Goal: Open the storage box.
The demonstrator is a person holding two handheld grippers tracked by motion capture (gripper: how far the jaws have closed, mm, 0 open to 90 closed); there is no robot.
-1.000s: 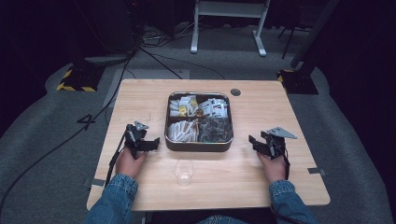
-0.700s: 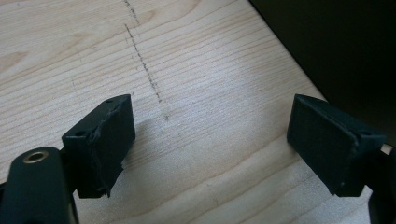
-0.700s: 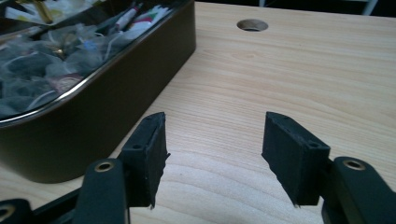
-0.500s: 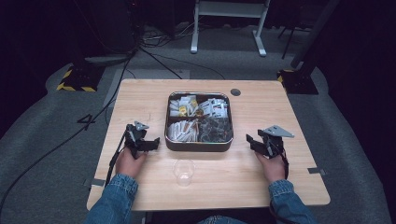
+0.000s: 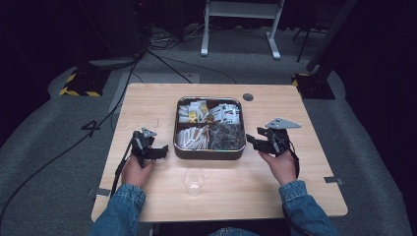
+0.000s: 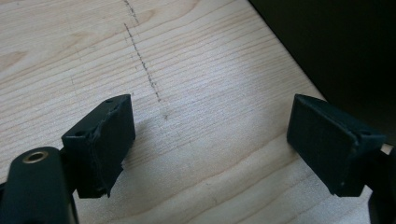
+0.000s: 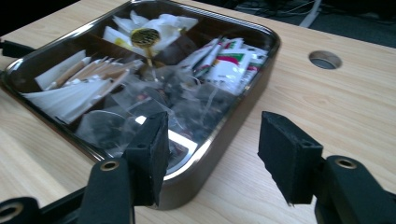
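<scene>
Clear plastic cup (image 5: 193,181) nearest on worktop (image 5: 147,105). Left tongs (image 5: 158,152) gaping, empty. Right tongs (image 5: 252,142) just narrowing, nothing between, beside metal tray (image 5: 209,153): shiny, rounded corners, packed with white sachets and tea bags, mid-worktop.

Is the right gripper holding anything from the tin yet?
No: the right gripper has open jaws with nothing between them, poised beside the tin.

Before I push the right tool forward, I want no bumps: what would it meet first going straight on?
Probably the near wall of the metal tray: the right tool, jaws apart and empty after closing somewhat, straddles that rim, packets lying beyond. Depth is unclear.
</scene>
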